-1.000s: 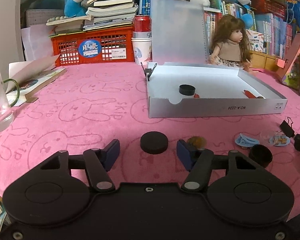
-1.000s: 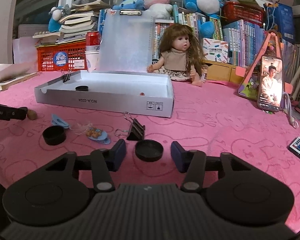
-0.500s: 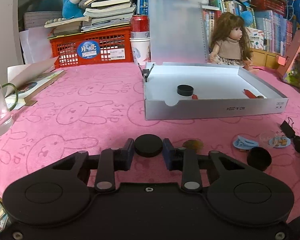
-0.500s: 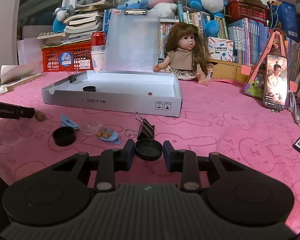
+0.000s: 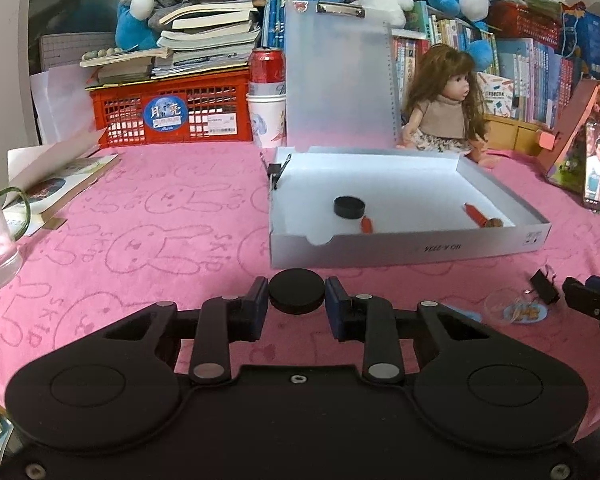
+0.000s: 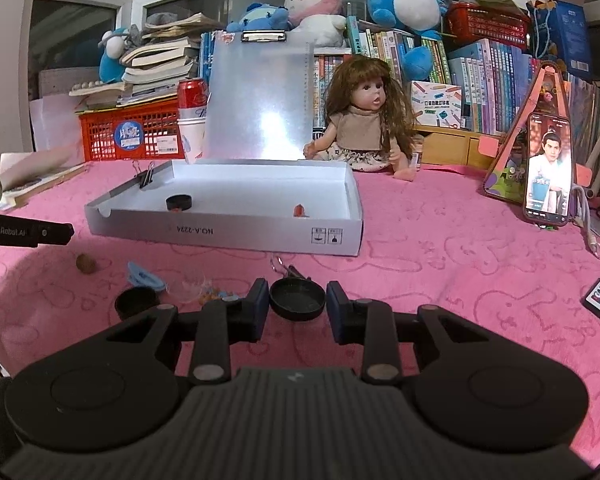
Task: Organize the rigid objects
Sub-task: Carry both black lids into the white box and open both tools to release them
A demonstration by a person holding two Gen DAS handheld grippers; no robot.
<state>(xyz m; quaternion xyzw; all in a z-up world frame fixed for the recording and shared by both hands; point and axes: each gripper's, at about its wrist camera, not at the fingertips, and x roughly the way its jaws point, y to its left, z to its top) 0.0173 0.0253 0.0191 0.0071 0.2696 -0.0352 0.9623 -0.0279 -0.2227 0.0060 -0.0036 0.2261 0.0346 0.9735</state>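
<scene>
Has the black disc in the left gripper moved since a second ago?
Yes. The black disc, now clamped in the left gripper, sits nearer the white box, close to its front wall, where pink cloth once separated them.

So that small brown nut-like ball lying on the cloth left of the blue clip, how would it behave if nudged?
The brown ball looks round, so it would probably roll rather than slide. The pink cloth is textured, which likely stops it soon. It seems small and hard, so fingers may squirt it sideways.
</scene>
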